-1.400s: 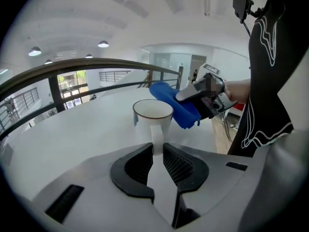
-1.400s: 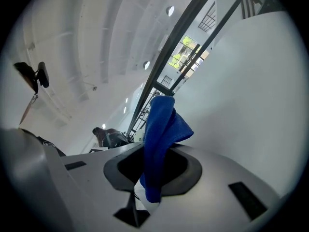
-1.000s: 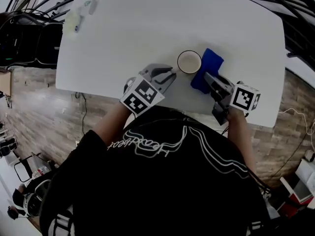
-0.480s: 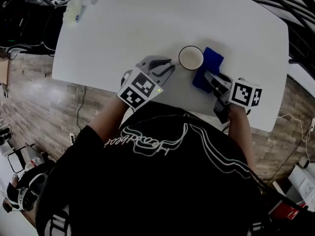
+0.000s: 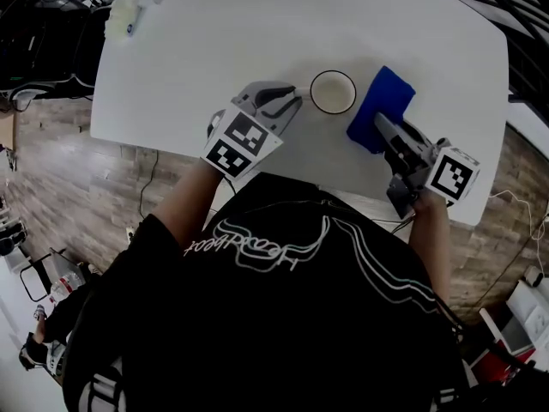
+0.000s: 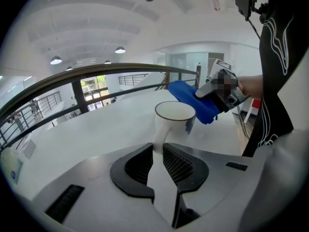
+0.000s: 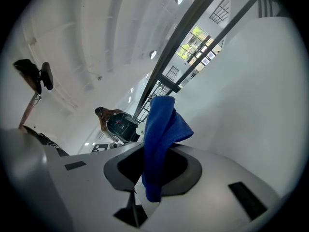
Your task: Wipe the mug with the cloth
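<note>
1. The left gripper [image 6: 158, 151] has its jaws closed on the handle of the white round ceramic mug [image 6: 175, 117]. The mug stands on the white table [image 5: 214, 50], directly ahead of these jaws.
2. The right gripper [image 7: 155, 153] clamps the soft blue cloth [image 7: 159, 124], which sticks out beyond its jaws, just beside the mug.
3. Count: one mug, one cloth, two grippers.

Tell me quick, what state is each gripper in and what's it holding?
Left gripper: shut on the mug, by its handle.
Right gripper: shut on the blue cloth.
</note>
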